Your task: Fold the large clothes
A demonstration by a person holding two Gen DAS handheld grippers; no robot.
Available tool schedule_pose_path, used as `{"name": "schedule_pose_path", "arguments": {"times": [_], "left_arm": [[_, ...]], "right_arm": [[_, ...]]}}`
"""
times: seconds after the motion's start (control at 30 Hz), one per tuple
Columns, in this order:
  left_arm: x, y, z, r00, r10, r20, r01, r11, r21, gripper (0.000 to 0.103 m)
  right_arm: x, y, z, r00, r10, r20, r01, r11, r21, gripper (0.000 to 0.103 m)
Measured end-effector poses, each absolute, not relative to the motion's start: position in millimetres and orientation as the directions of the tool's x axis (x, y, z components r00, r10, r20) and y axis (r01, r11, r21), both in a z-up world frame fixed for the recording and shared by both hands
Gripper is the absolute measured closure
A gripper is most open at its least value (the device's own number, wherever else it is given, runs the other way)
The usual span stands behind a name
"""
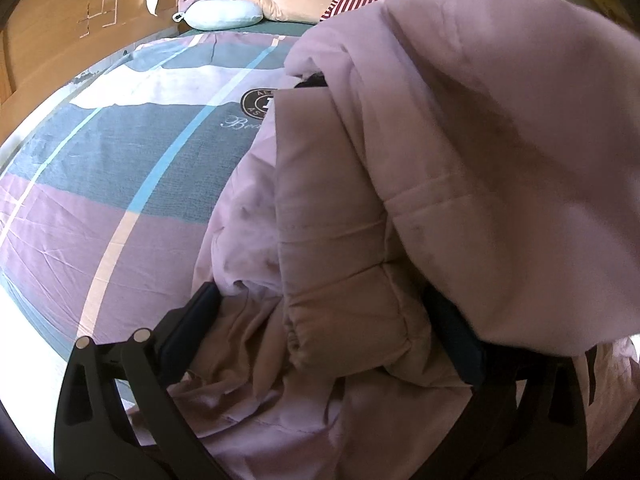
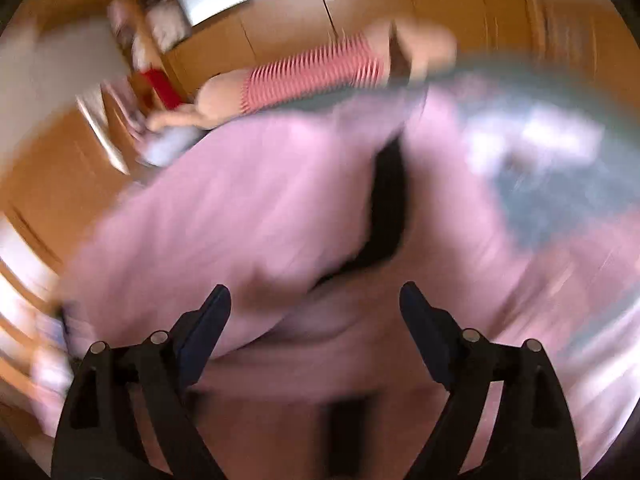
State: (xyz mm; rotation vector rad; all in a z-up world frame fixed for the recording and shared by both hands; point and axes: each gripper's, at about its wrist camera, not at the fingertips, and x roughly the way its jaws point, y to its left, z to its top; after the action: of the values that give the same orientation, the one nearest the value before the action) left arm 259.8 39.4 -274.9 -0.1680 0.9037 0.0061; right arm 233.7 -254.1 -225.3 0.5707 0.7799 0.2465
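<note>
Bed (image 1: 100,200) with checked sheet, wooden cupboards behind, pillows (image 1: 224,14) at far end. Pink padded jacket (image 1: 340,240) heaped on sheet, filling space ahead of both claws. Left claw (image 1: 332,320): fingers wide, jacket's elastic cuff bunched between them, right finger half buried under fold; grip or mere contact cannot be told. Right claw (image 2: 316,320): fingers spread apart, nothing pinched, jacket just ahead and beneath. Right view heavily blurred.

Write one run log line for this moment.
left gripper: shut on pink jacket | right gripper: open, above jacket | surface: bed
</note>
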Motion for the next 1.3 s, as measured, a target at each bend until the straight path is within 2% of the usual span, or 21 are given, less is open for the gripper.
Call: {"name": "schedule_pose_path", "arguments": {"times": [0.1, 0.23, 0.3, 0.37, 0.43, 0.47, 0.5, 0.57, 0.6, 0.67, 0.77, 0.9, 1.0, 1.07, 1.13, 1.17, 1.23, 1.27, 1.3], "left_arm": [[259, 39, -275, 0.619, -0.066, -0.783, -0.076, 0.987, -0.143, 0.002], [260, 39, -275, 0.618, -0.069, -0.783, -0.076, 0.986, -0.147, 0.002], [260, 39, -275, 0.618, -0.069, -0.783, -0.076, 0.986, -0.146, 0.002], [261, 40, -275, 0.617, -0.067, -0.784, -0.077, 0.987, -0.145, 0.002], [262, 39, -275, 0.613, -0.063, -0.788, -0.077, 0.987, -0.139, 0.002], [262, 39, -275, 0.609, -0.061, -0.791, -0.077, 0.988, -0.136, 0.002], [262, 39, -274, 0.606, -0.060, -0.793, -0.078, 0.988, -0.134, 0.002], [262, 40, -268, 0.588, -0.051, -0.808, -0.095, 0.987, -0.131, 0.002], [261, 41, -264, 0.582, -0.037, -0.812, -0.116, 0.985, -0.128, 0.002], [251, 45, -248, 0.617, -0.011, -0.787, -0.165, 0.976, -0.143, 0.002], [228, 50, -215, 0.748, -0.004, -0.664, -0.179, 0.962, -0.208, 0.002], [216, 40, -198, 0.801, -0.134, -0.584, -0.048, 0.957, -0.285, 0.002], [213, 12, -204, 0.772, -0.229, -0.593, 0.078, 0.960, -0.270, 0.002], [213, -4, -213, 0.748, -0.222, -0.625, 0.095, 0.968, -0.231, 0.002], [219, -13, -230, 0.698, -0.176, -0.694, 0.088, 0.983, -0.161, 0.002], [226, -17, -241, 0.660, -0.149, -0.737, 0.086, 0.989, -0.123, 0.002], [228, -18, -251, 0.651, -0.122, -0.749, 0.089, 0.992, -0.085, 0.002], [228, -18, -250, 0.658, -0.122, -0.744, 0.090, 0.993, -0.083, 0.002], [228, -18, -249, 0.654, -0.118, -0.747, 0.091, 0.993, -0.077, 0.002]], "right_arm": [[240, -231, -228, 0.629, 0.589, -0.508, -0.014, 0.661, 0.750, 0.015], [263, -186, -220, 0.529, 0.712, -0.461, -0.027, 0.557, 0.830, 0.005], [281, -167, -222, 0.488, 0.730, -0.479, 0.005, 0.546, 0.837, 0.003], [294, -154, -229, 0.451, 0.708, -0.543, 0.076, 0.576, 0.814, 0.001], [302, -149, -241, 0.443, 0.705, -0.555, 0.095, 0.578, 0.810, 0.004], [300, -152, -243, 0.456, 0.686, -0.567, 0.095, 0.595, 0.798, 0.036], [299, -158, -244, 0.465, 0.661, -0.589, 0.099, 0.623, 0.776, 0.086], [289, -175, -245, 0.526, 0.652, -0.546, 0.077, 0.603, 0.794, 0.096], [278, -190, -240, 0.576, 0.616, -0.537, 0.065, 0.621, 0.781, 0.097], [258, -209, -228, 0.659, 0.522, -0.542, 0.043, 0.693, 0.720, 0.099], [218, -223, -225, 0.693, 0.445, -0.567, 0.000, 0.786, 0.618, 0.099], [186, -199, -254, 0.615, 0.444, -0.651, -0.053, 0.847, 0.528, 0.099], [171, -180, -268, 0.602, 0.428, -0.674, -0.079, 0.872, 0.484, 0.099], [170, -172, -272, 0.596, 0.410, -0.691, -0.086, 0.887, 0.453, 0.099], [170, -172, -271, 0.597, 0.406, -0.691, -0.092, 0.891, 0.444, 0.098], [171, -176, -270, 0.598, 0.402, -0.693, -0.083, 0.891, 0.446, 0.094], [171, -185, -266, 0.604, 0.373, -0.704, -0.036, 0.896, 0.443, 0.072], [170, -190, -261, 0.620, 0.360, -0.698, -0.014, 0.894, 0.449, 0.052], [163, -196, -256, 0.641, 0.354, -0.680, -0.006, 0.889, 0.457, 0.047]]}}
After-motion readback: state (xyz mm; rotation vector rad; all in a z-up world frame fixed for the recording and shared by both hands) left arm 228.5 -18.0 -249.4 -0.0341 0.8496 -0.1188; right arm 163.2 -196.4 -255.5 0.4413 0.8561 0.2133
